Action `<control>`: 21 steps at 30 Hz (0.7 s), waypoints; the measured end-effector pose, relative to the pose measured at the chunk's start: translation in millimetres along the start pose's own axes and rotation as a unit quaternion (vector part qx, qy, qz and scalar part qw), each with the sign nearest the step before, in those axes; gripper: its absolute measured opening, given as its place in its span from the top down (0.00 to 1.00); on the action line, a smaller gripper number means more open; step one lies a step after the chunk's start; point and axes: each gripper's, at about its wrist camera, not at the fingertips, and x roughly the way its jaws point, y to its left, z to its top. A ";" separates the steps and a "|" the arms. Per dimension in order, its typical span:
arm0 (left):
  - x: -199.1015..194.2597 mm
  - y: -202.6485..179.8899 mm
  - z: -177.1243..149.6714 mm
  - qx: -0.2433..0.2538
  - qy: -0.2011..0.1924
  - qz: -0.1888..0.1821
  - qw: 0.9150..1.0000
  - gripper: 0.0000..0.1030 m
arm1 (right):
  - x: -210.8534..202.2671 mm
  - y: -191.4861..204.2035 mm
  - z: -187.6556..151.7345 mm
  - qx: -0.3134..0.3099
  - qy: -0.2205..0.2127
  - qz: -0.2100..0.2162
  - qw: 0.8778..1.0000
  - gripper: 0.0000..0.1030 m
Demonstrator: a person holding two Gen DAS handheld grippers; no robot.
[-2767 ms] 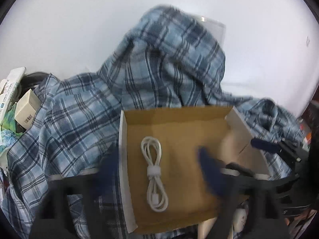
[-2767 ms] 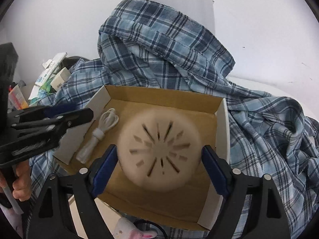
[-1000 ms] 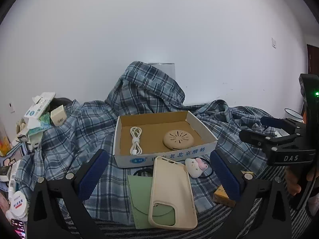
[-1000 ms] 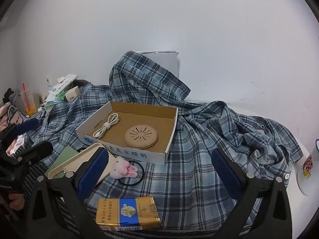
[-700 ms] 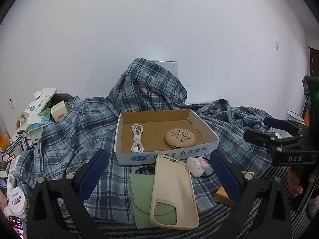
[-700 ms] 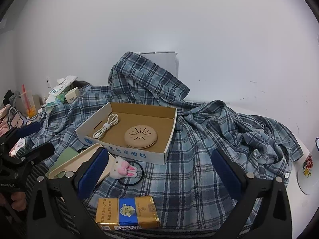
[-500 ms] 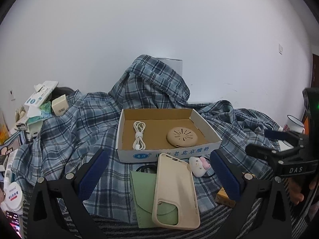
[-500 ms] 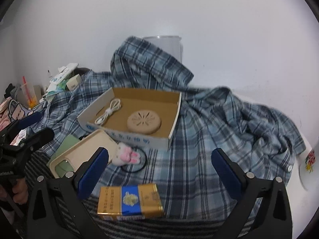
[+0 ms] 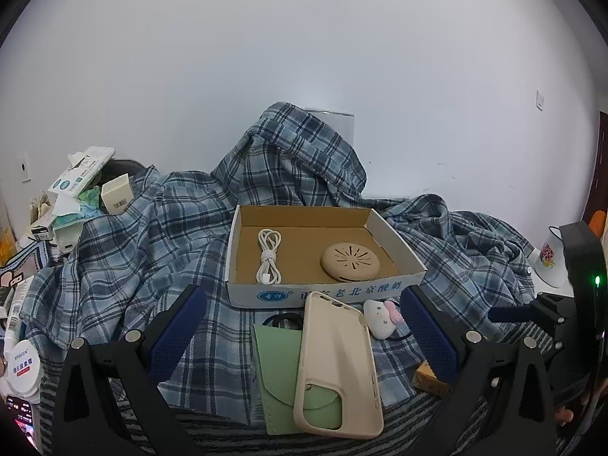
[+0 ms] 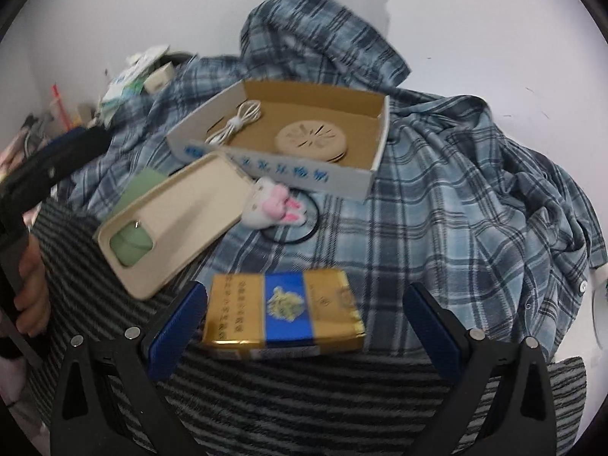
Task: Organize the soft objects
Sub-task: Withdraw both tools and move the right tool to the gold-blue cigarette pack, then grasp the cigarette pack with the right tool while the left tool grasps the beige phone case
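The right claw (image 10: 304, 323), spread wide and empty, probably aims at the case (image 10: 178, 216), lying ahead-left, nearer the left claw (image 9: 304, 326), also spread empty.

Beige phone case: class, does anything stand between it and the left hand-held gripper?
Nothing visible does. The beige phone case lies in the open, atop the green pouch, directly ahead of the open left hand-held gripper. The cardboard box sits beyond it.

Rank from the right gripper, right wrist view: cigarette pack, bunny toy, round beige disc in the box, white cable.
1. cigarette pack, between the open fingers of the right gripper.
2. bunny toy, beyond it, in front of the box.
3. round beige disc, inside the box.
4. white cable, farther back, box's left side.
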 end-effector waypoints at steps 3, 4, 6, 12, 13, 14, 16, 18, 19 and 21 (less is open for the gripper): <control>0.8 0.9 0.0 -0.002 0.001 0.001 1.000 0.00 | 5.2 10.1 -2.7 -0.024 0.015 0.003 1.000 0.00; 0.4 1.0 0.0 -0.002 0.000 0.001 1.000 0.00 | 6.7 12.2 -3.3 -0.029 0.020 0.005 0.999 0.00; -0.4 1.4 0.1 -0.002 -0.001 0.001 1.000 0.00 | 10.9 14.9 -4.1 -0.037 0.030 0.007 0.999 0.00; -0.2 0.7 0.2 -0.002 0.000 0.002 1.000 0.00 | 20.7 11.0 -8.2 -0.025 0.052 0.020 0.998 0.00; -0.3 0.6 0.2 -0.002 0.000 0.002 1.000 0.00 | 21.4 9.6 -7.9 -0.021 0.053 0.020 0.998 0.00; -0.3 0.5 0.3 -0.002 0.000 0.002 1.000 0.00 | 21.7 9.0 -8.1 -0.018 0.054 0.023 0.998 0.03; -0.8 1.0 0.1 -0.001 0.001 0.002 1.000 0.00 | 21.7 7.1 -7.7 -0.013 0.052 0.030 0.998 0.18; -0.6 0.5 0.3 -0.001 0.000 0.002 1.000 0.00 | 20.3 5.9 -8.3 -0.011 0.046 0.026 0.999 0.18; -0.3 0.1 0.4 -0.001 0.000 0.002 1.000 0.00 | 20.0 4.6 -8.6 -0.007 0.045 0.028 0.999 0.18; 0.5 -0.5 -0.2 0.002 0.002 0.001 1.000 0.00 | 16.0 2.8 -9.4 -0.002 0.036 0.032 0.999 0.18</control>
